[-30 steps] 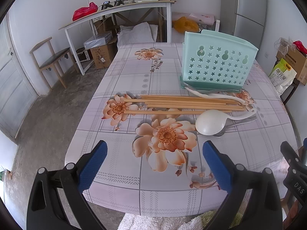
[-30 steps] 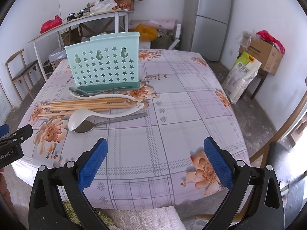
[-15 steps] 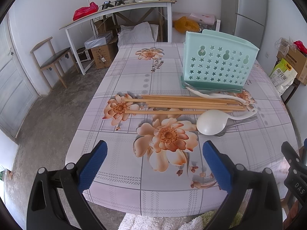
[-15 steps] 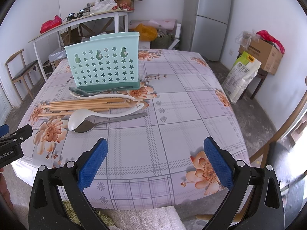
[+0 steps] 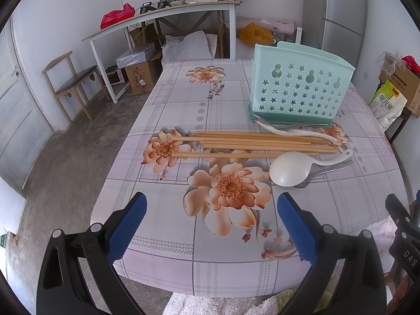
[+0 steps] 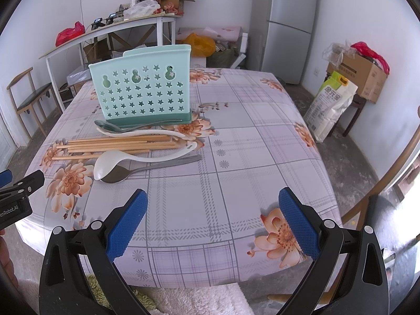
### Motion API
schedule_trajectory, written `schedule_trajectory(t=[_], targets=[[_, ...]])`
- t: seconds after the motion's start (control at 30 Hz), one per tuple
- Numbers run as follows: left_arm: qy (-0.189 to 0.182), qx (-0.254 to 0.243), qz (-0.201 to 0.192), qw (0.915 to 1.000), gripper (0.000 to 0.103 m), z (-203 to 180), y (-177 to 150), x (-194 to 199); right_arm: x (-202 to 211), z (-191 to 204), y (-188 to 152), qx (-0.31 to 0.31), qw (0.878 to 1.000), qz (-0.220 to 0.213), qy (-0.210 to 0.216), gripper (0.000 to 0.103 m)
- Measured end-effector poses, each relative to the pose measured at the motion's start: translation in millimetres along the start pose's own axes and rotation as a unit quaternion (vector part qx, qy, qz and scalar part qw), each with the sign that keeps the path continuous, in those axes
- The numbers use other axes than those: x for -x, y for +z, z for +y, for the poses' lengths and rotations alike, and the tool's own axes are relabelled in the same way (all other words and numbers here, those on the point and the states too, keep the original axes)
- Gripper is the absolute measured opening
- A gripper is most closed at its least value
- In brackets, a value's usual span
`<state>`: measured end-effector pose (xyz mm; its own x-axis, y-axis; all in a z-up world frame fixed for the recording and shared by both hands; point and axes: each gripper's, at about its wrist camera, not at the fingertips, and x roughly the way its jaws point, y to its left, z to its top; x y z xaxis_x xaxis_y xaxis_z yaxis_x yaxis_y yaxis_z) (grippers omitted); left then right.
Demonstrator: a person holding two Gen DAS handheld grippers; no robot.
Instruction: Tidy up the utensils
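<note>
Both tongs released, empty: left gripper (image 5: 211, 225), right gripper (image 6: 212, 224), held back at near table edge. Chopsticks (image 5: 257, 143), white ladle (image 5: 290, 168), spoons laid flat before mint holder (image 5: 296, 89), probably staged for loading.

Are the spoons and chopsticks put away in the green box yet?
Not yet. Nothing looks done: the chopsticks, two white spoons and two metal spoons all lie on the table in front of the green holder. Nothing is in hand: the left gripper and right gripper are open and empty. Everything is left to do.
</note>
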<state>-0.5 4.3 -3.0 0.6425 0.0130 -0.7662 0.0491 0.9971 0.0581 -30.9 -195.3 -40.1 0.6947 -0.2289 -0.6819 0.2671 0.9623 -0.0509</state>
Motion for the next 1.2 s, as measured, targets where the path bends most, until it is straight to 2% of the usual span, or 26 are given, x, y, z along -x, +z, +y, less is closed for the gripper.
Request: schedule_trajectory(t=[0.73,1.03,1.2], targets=[[0.001,0.000,0.001,1.0000,0.097,0,0,-2,-1,0,-2,0.001,1.000,0.000,0.000,0.095],[-0.005,-0.001,0.014,0.9999,0.097,4,1,-10,-7,1,-3,0.002,1.000,0.009,0.004,0.095],[-0.017,-0.015,0.043,0.9988,0.097,-2,0,-36,-24,8,-5,0.011,0.998,0.037,0.041,0.095]])
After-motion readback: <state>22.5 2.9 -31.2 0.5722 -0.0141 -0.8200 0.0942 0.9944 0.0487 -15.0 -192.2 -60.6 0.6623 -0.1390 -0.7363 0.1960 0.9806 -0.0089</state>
